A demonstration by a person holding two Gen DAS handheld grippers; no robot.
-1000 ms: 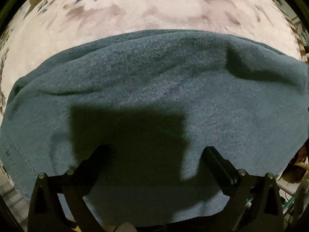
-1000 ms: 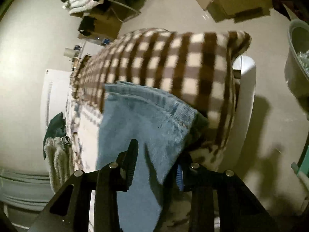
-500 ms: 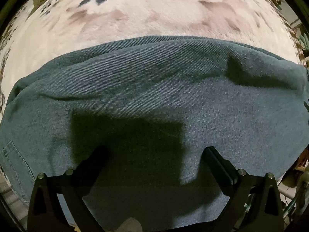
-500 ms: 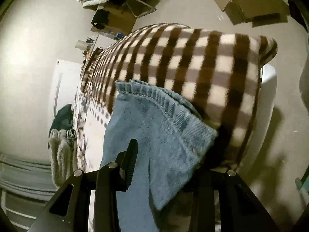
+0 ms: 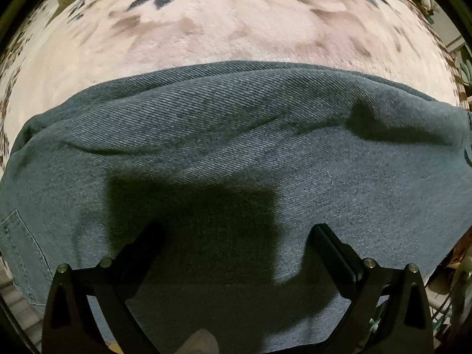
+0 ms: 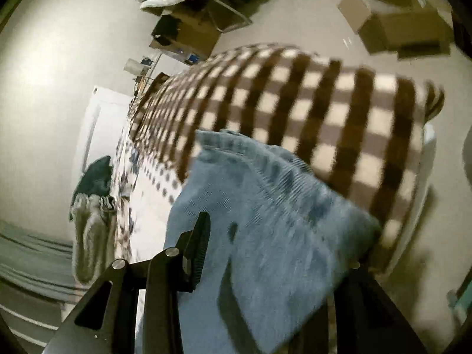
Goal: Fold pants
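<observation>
The left gripper (image 5: pixel 236 236) has its 2 fingers (image 5: pixel 333 250) spread wide, hovering over the pants (image 5: pixel 236 147) with nothing held. The right gripper (image 6: pixel 274 250) shows 1 finger (image 6: pixel 200 242) beside a lifted hem; the other is hidden by cloth, so its grip cannot be told. The pants lie across a floral blanket (image 5: pixel 236 29) on the bed, near a checked blanket (image 6: pixel 324 103). Denim looks heavy, limp and thick; hems and waistband seams seem the firmest places to pinch.
</observation>
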